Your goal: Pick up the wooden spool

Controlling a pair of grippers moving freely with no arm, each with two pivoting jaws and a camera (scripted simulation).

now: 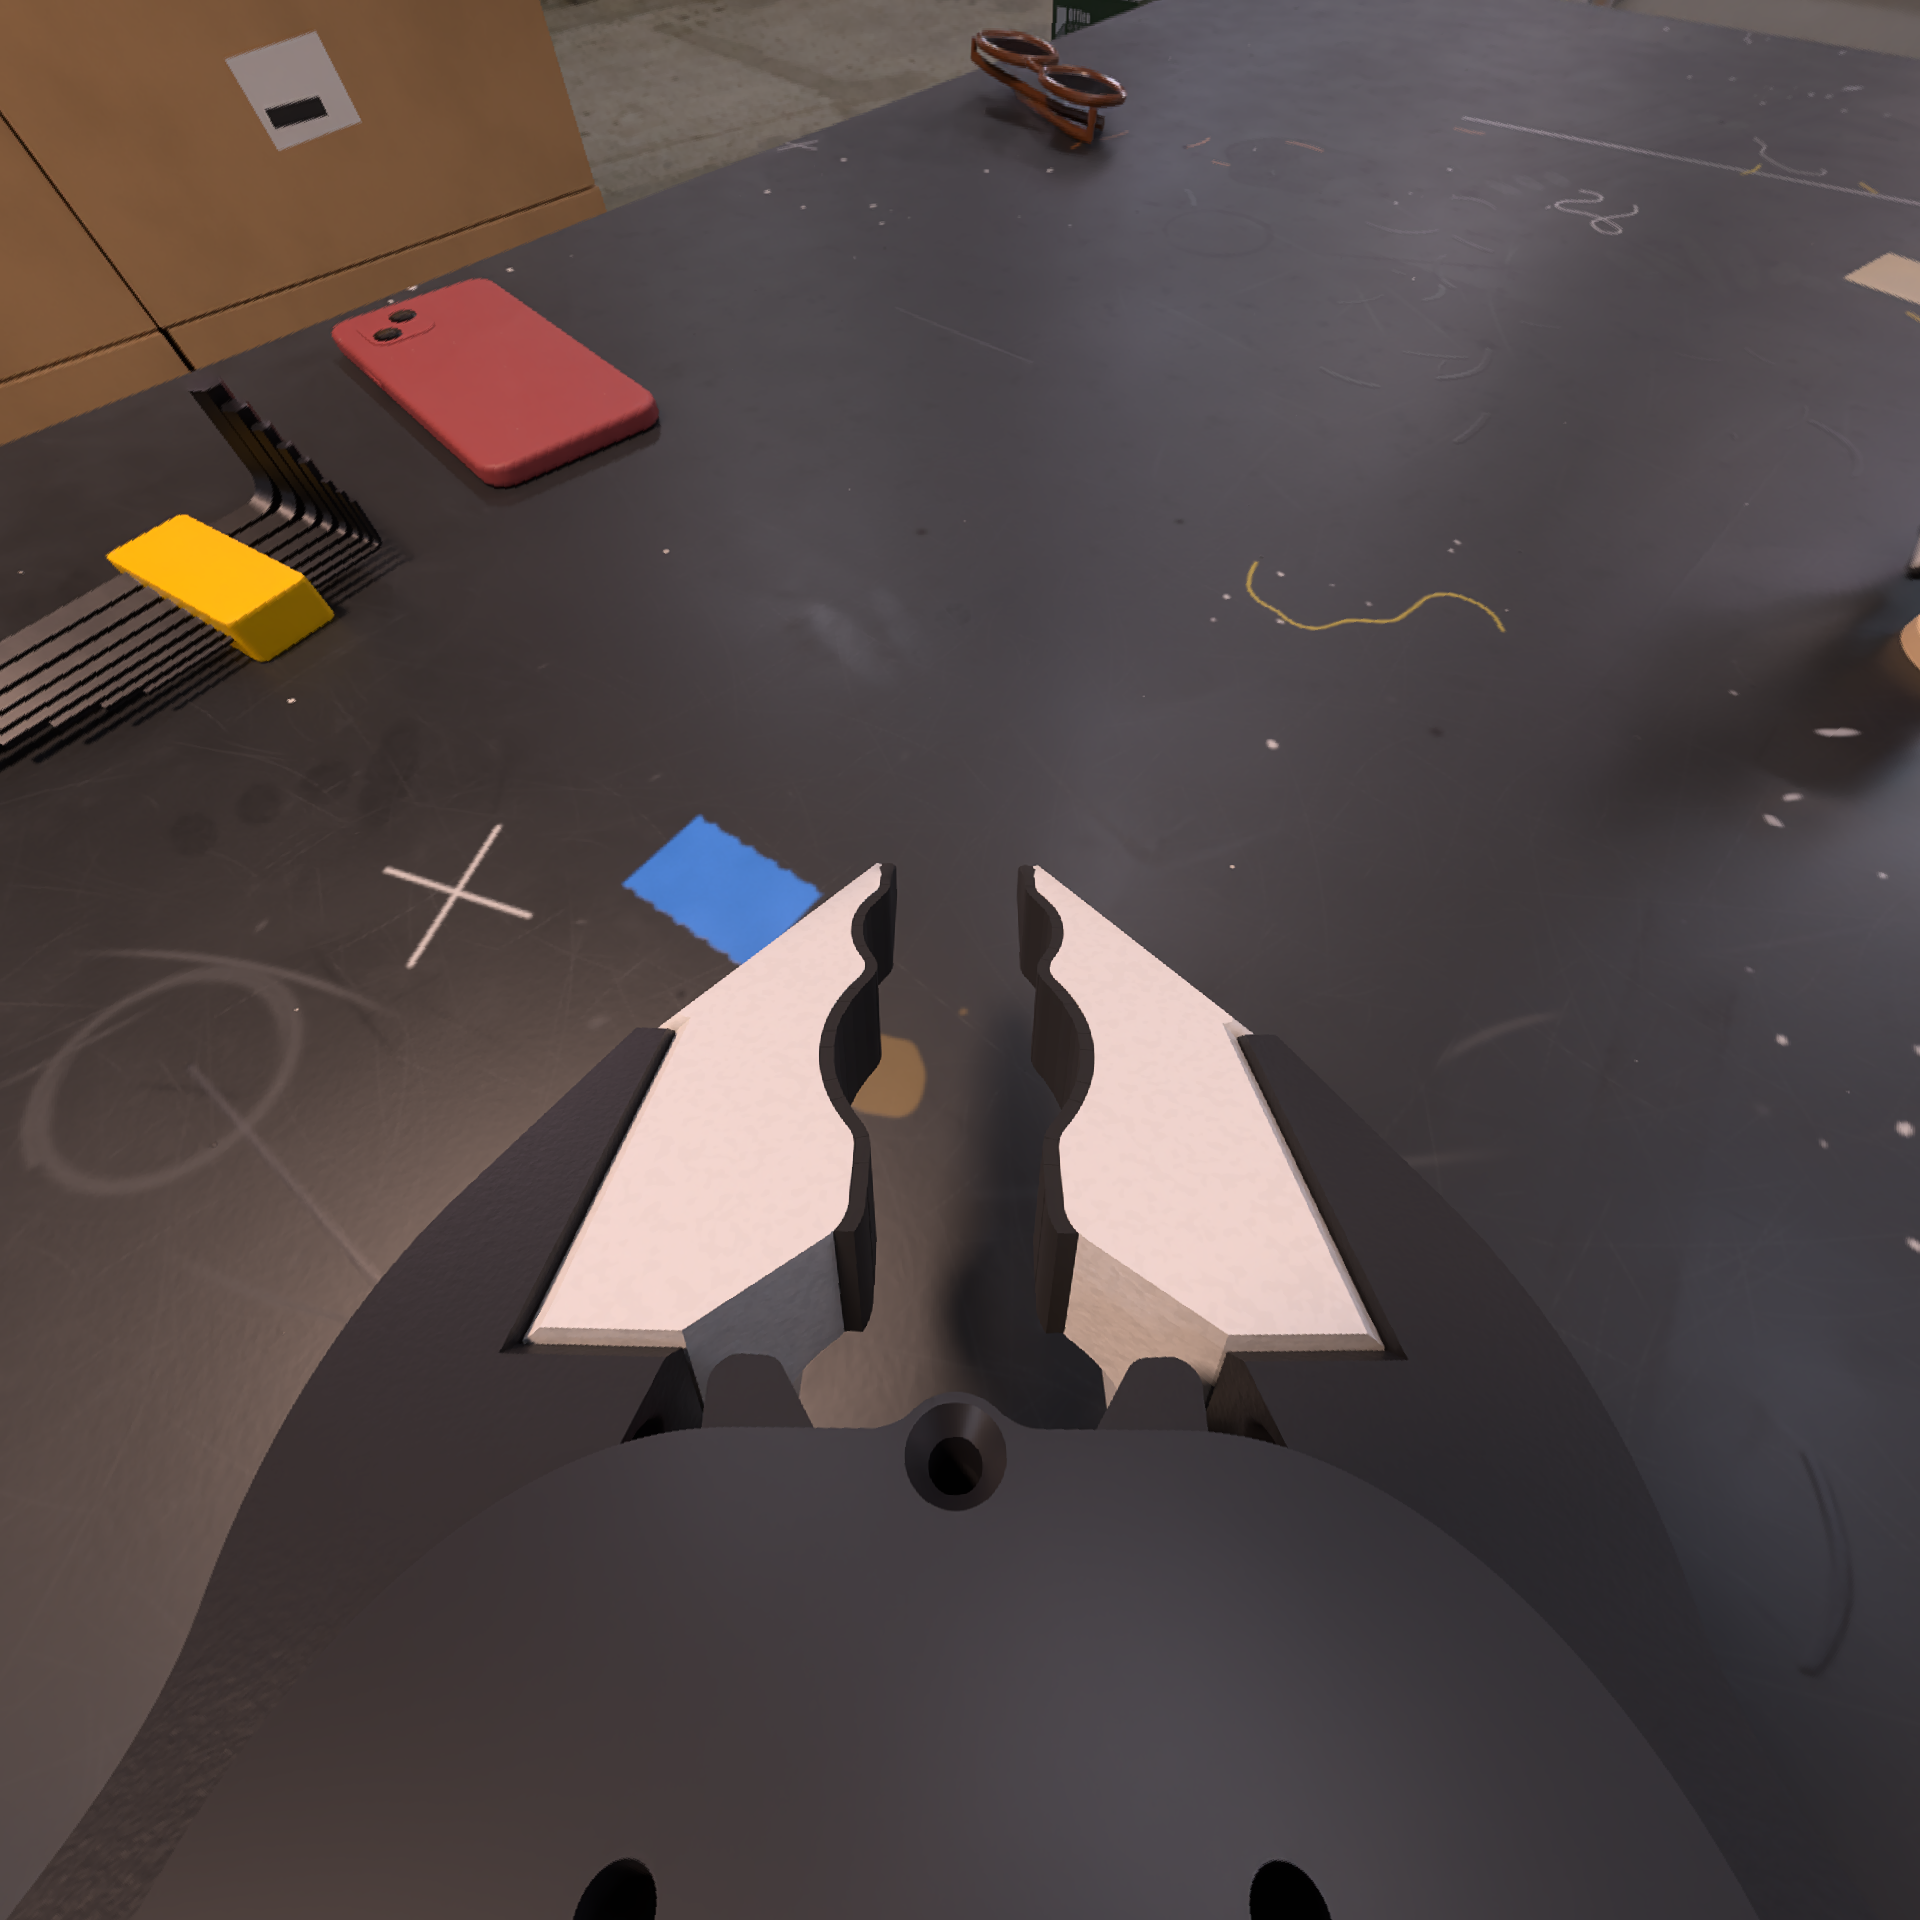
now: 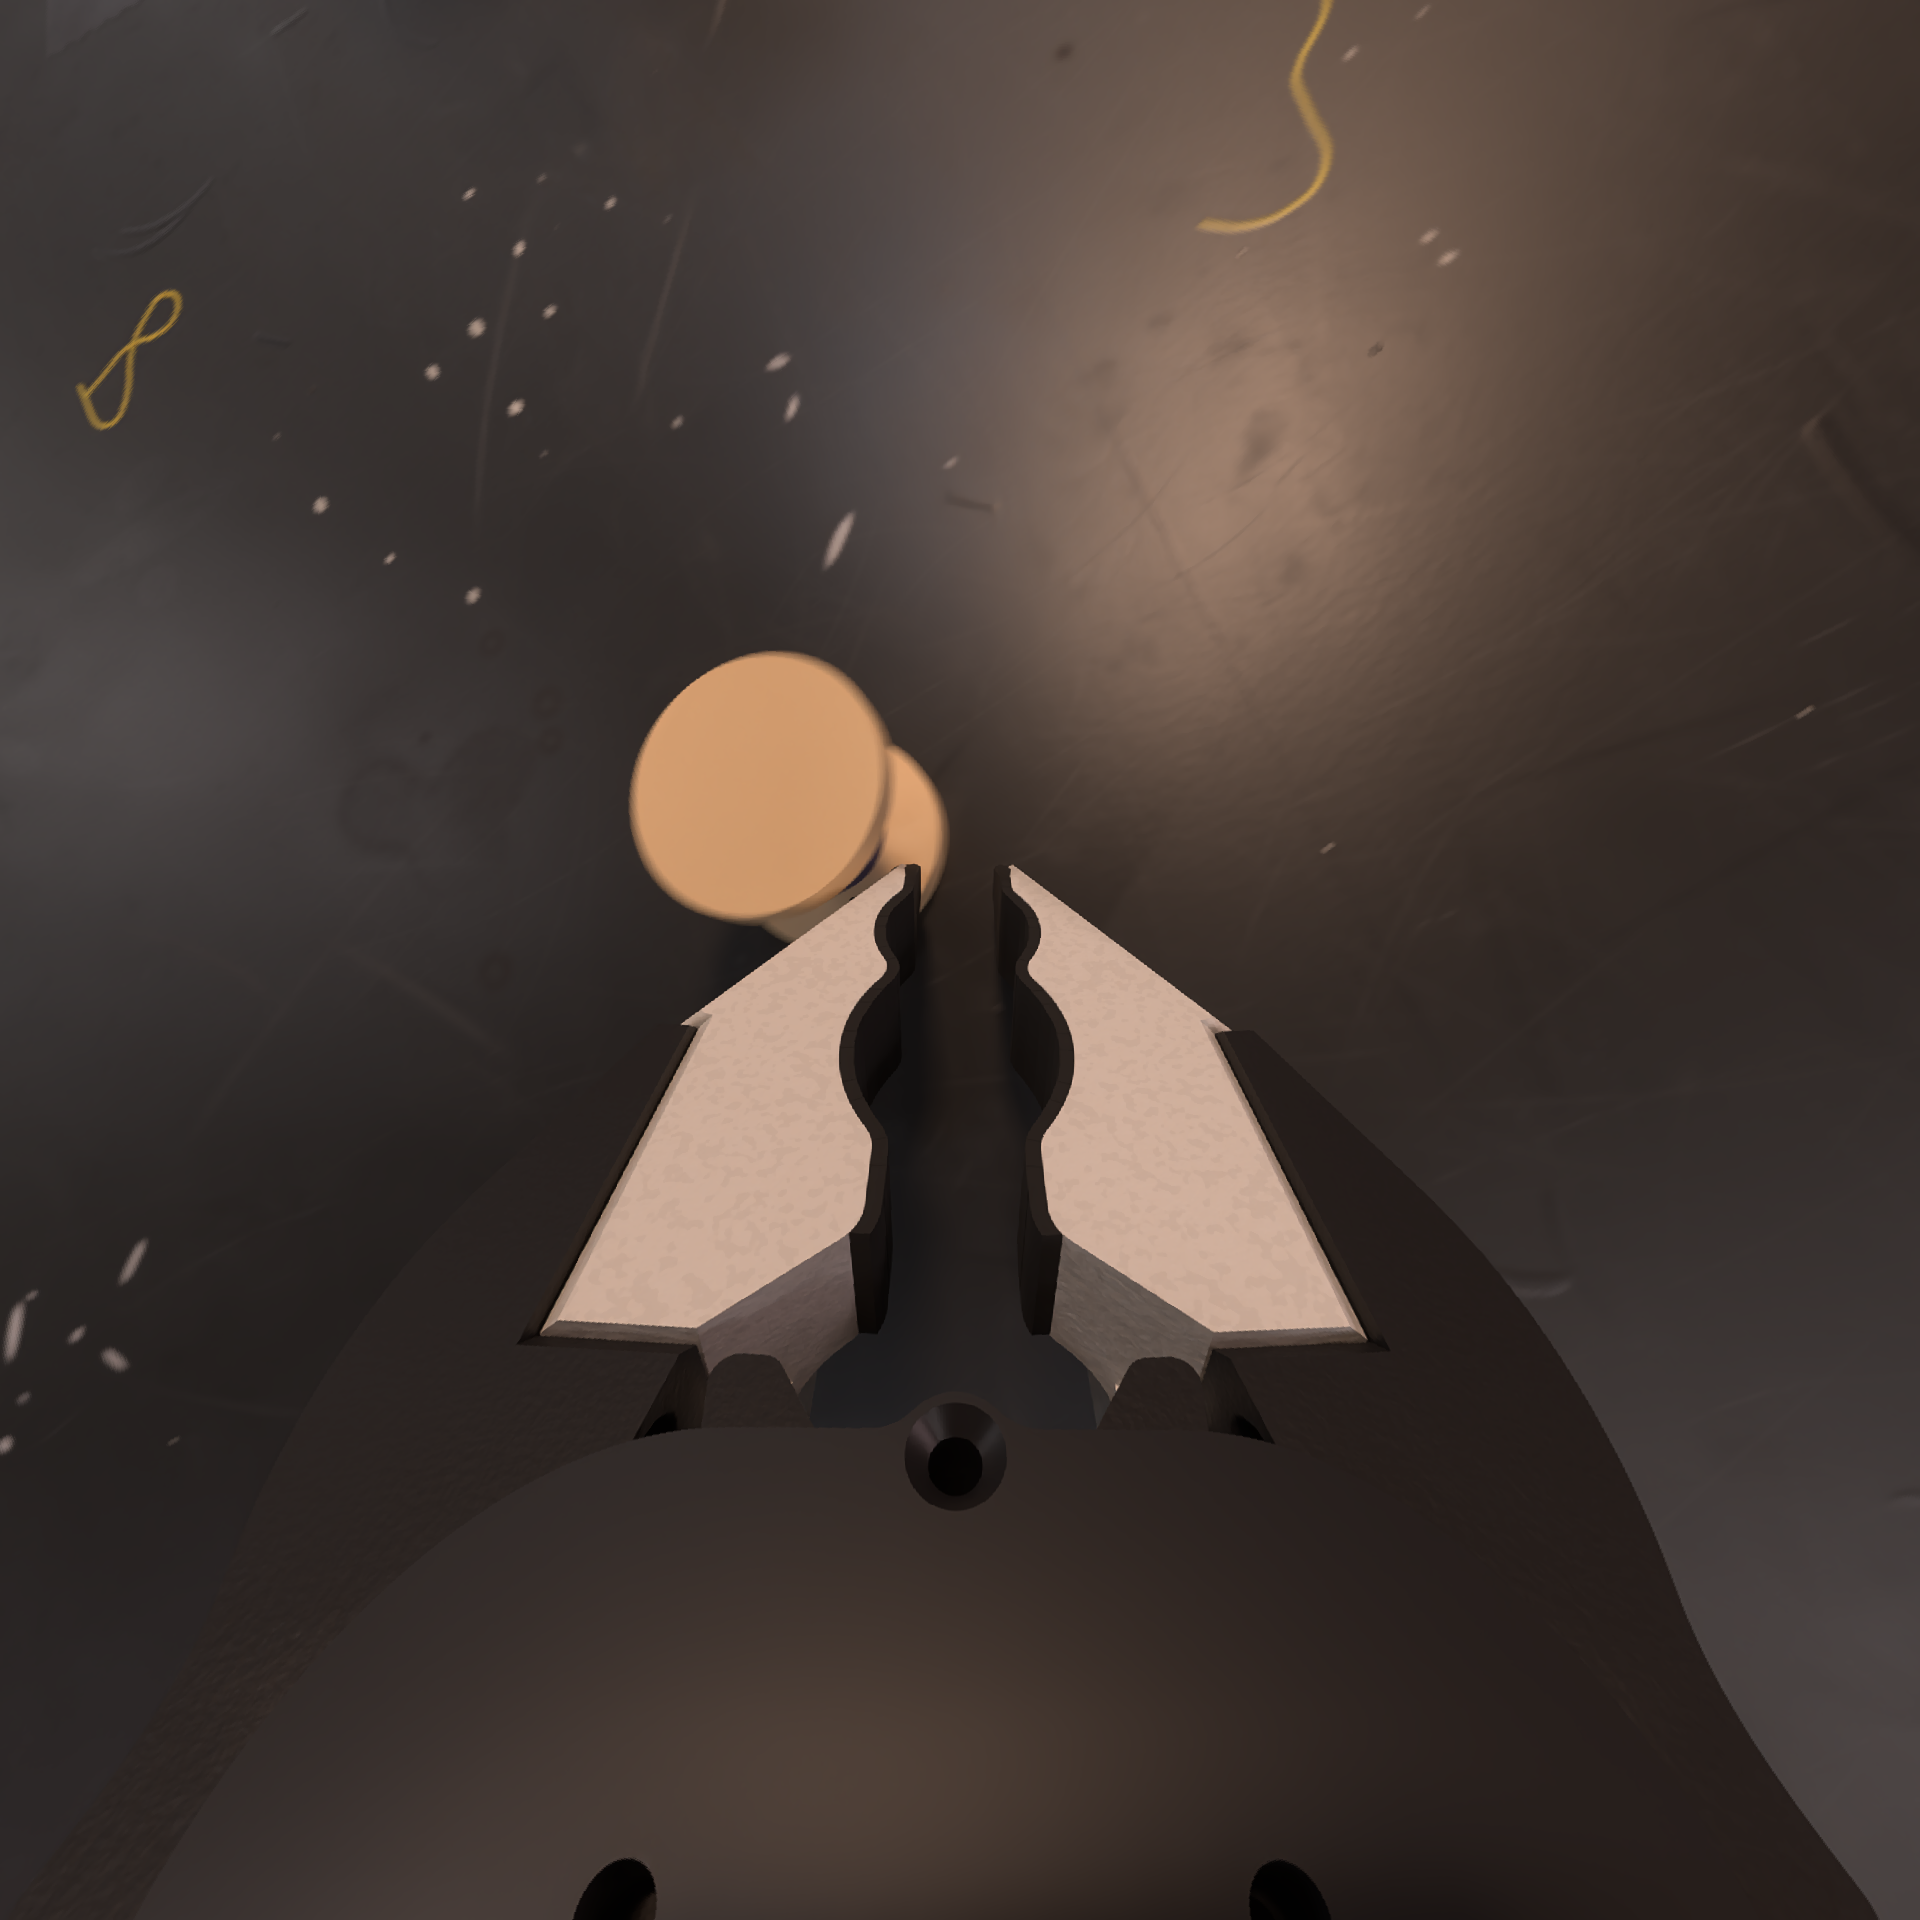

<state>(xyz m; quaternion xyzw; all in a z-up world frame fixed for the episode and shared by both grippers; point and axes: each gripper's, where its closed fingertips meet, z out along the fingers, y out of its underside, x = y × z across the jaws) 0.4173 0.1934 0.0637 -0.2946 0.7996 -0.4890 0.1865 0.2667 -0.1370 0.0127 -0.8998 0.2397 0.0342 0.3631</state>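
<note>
The wooden spool (image 2: 764,784) is pale tan with round flat ends. In the right wrist view it lies on the dark table just left of and beyond my left fingertip, which covers its lower edge. My right gripper (image 2: 958,883) hovers over it with a narrow gap between its jaws and nothing in them. A tan sliver at the right edge of the left wrist view (image 1: 1910,646) may be the spool. My left gripper (image 1: 958,883) is open and empty above the table.
In the left wrist view a red phone (image 1: 494,379), a yellow block (image 1: 223,584) on a set of black hex keys (image 1: 281,488), cardboard boxes (image 1: 260,177) and brown glasses (image 1: 1049,83) lie far left and far back. A blue tape patch (image 1: 717,885) sits beside the left finger.
</note>
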